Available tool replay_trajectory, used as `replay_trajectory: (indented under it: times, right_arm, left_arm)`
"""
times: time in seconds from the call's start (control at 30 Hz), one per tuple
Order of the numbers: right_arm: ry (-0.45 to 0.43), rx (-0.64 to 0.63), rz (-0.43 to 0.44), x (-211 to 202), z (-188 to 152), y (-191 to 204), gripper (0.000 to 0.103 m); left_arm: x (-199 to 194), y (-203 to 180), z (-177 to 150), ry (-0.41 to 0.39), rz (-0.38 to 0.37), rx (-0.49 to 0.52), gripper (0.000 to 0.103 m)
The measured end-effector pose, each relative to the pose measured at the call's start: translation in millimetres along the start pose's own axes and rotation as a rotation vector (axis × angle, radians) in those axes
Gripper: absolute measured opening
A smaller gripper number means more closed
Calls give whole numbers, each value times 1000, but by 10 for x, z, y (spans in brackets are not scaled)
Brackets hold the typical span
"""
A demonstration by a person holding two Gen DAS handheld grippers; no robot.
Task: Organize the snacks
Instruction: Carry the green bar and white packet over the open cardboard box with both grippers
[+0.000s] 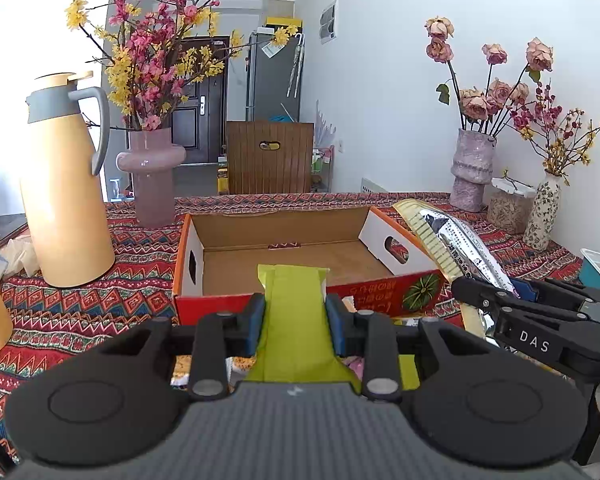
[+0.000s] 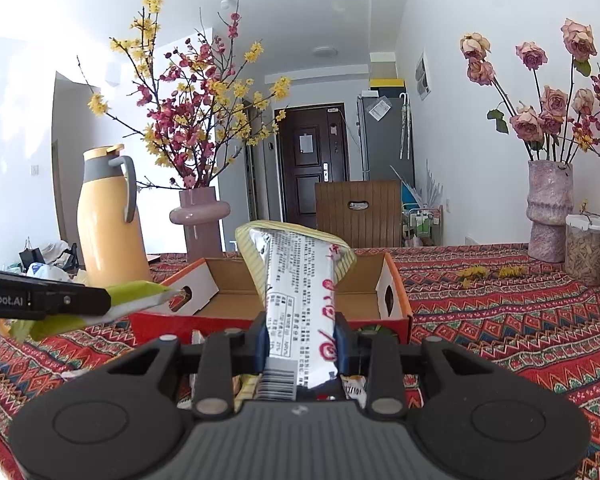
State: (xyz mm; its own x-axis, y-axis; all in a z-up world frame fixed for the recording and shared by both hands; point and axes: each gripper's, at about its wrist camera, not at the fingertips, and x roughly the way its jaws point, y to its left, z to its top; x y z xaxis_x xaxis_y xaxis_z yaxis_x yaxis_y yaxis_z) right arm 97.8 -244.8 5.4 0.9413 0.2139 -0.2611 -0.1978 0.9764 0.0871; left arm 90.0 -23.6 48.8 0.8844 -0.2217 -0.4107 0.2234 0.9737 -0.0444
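Observation:
An open cardboard box [image 1: 284,258] with red outer walls sits on the patterned tablecloth; it also shows in the right wrist view [image 2: 236,304]. My left gripper [image 1: 296,320] is shut on a green snack packet [image 1: 294,304] held just in front of the box's near wall. My right gripper [image 2: 300,340] is shut on a silver and yellow snack packet [image 2: 296,280] that points up over the box's near edge. In the left wrist view this packet [image 1: 456,244] and the right gripper [image 1: 496,300] are at the right. More snack packets [image 2: 352,388] lie under the grippers.
A yellow thermos jug [image 1: 64,184] and a pink vase of blossoms [image 1: 152,176] stand left of the box. A textured vase of roses [image 1: 470,168], a lidded jar [image 1: 508,204] and a floral bottle [image 1: 544,216] stand at the right. A teal tub [image 1: 598,268] sits far right.

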Motion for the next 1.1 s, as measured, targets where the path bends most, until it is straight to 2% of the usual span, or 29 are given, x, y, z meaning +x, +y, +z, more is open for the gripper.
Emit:
replay_trajectory:
  times: [0.33, 0.63, 0.87, 1.1]
  right_arm:
    - [-36, 13, 17, 473, 387, -111, 31]
    - [29, 24, -15, 1204, 690, -171, 31]
    - [148, 71, -63, 1763, 622, -266, 31]
    - [188, 63, -82, 1957, 455, -299, 31]
  left_arm:
    - [393, 2, 346, -33, 29, -5, 33]
    - [874, 96, 639, -46, 72, -44, 33]
    - [1295, 261, 653, -29, 133, -94, 33]
    - [1585, 384, 531, 29, 157, -116, 33]
